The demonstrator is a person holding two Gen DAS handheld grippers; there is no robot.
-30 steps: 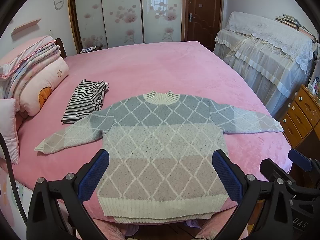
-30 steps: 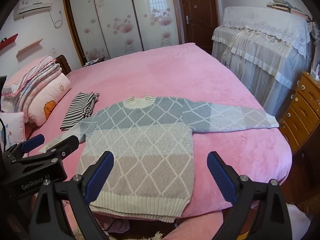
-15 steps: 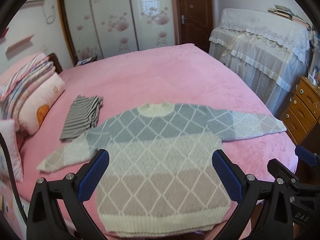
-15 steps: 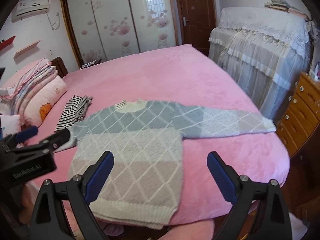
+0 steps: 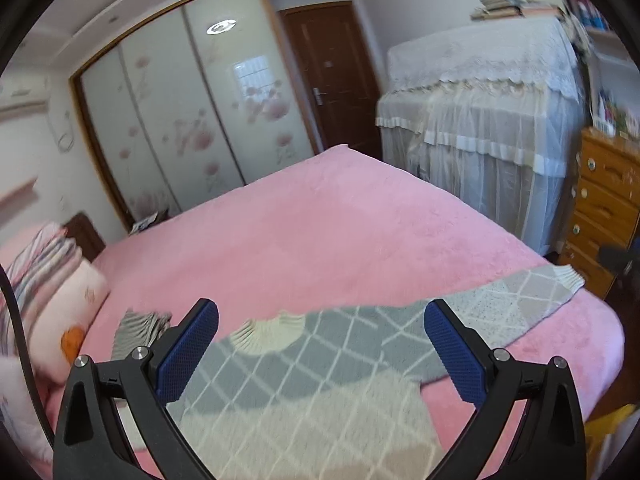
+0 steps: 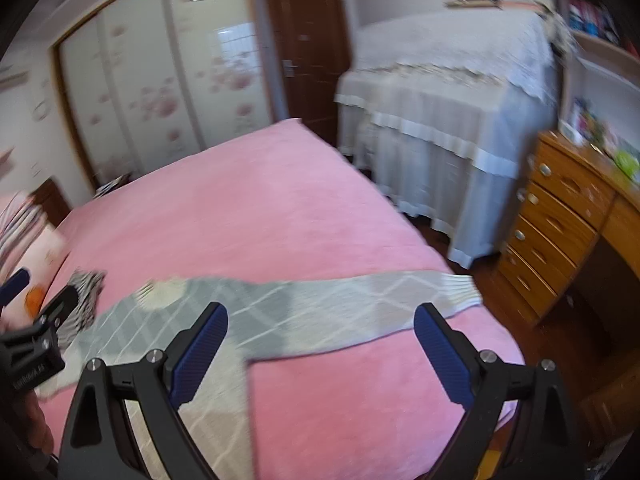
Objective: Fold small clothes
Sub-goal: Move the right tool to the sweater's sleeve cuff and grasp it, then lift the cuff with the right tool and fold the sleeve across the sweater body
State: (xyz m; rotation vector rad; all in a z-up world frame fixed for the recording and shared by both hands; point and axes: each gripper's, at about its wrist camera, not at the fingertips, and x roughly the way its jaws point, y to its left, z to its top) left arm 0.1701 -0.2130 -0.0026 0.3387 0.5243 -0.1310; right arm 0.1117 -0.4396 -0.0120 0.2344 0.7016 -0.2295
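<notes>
A small knit sweater (image 5: 320,376) with a grey, cream and beige diamond pattern lies flat on the pink bed (image 5: 320,240), collar away from me, sleeves spread. Its right sleeve (image 6: 380,300) reaches toward the bed's right edge. My left gripper (image 5: 320,352) is open and empty above the sweater's upper body. My right gripper (image 6: 320,348) is open and empty above the right sleeve and armpit area. The left gripper's body (image 6: 32,344) shows at the right wrist view's left edge. Both views are blurred.
A folded striped garment (image 5: 140,328) lies left of the sweater, beside pillows (image 5: 52,288). A lace-covered piece of furniture (image 5: 480,128) and a wooden drawer chest (image 6: 560,220) stand right of the bed. Wardrobe doors (image 5: 180,120) are behind.
Both grippers have moved forward over the sweater and tilted up, so the hem has dropped out of view. Both stay open.
</notes>
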